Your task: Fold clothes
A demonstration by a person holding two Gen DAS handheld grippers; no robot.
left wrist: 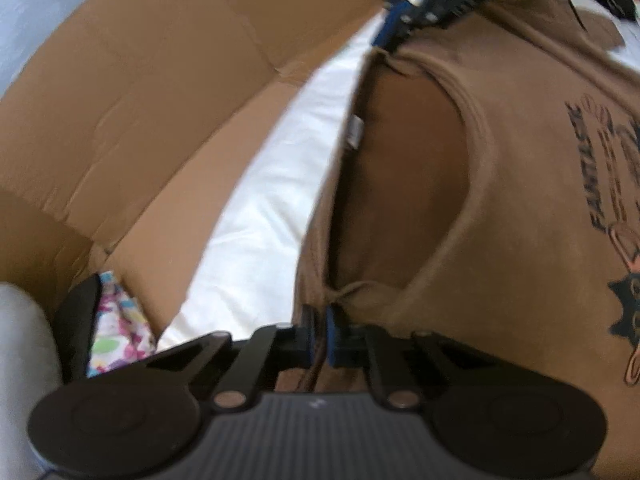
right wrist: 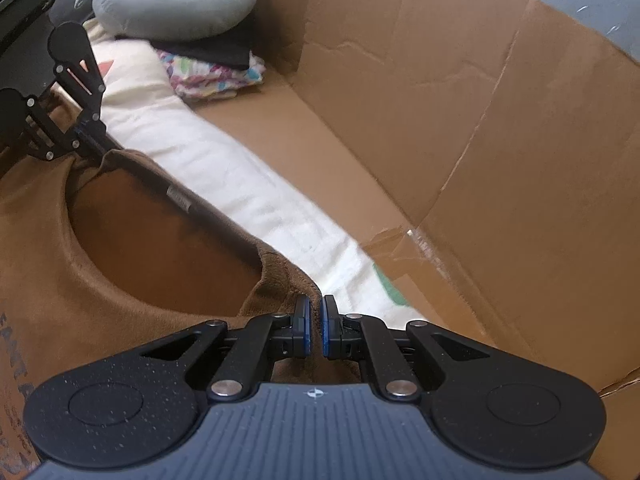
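**Both grippers pinch the brown T-shirt at its shoulders**

Nearest the lens in each wrist view, blue-padded jaws are clenched on a bunched fold of the brown printed T-shirt (left wrist: pixel 520 184), one gripper at each end of the neckline. The shirt hangs or lies stretched between them over a white bed sheet (left wrist: pixel 256 216), print side toward the left camera, neck opening gaping between the two grips.

Judged from this, the step in hand is spreading the shirt flat before the first fold. To do it well, keep both grips at equal height and hold the shoulder line taut so the neck opening closes flat. Lower the hem first, and lay the body down without dragging it toward the cardboard box (right wrist: pixel 440 120). Each grip is on a small pinch near the shoulder seam, so a sharp tug could slip the cloth out.

From the left gripper (left wrist: pixel 318 334), the right gripper (left wrist: pixel 404 24) sits at 12 o'clock, the printed lettering at 3 o'clock, the neck label at the centre, and the box wall from 9 to 11 o'clock. A floral garment (left wrist: pixel 116 328) shows only as a scrap at 8 o'clock.

From the right gripper (right wrist: pixel 314 328), the left gripper is at 10 o'clock. Only this view shows the floral garment folded under a dark cloth (right wrist: pixel 208 50) at 11 o'clock, and a grey neck pillow (right wrist: pixel 176 4) beyond them. Of the print, just an edge at 8 o'clock appears.
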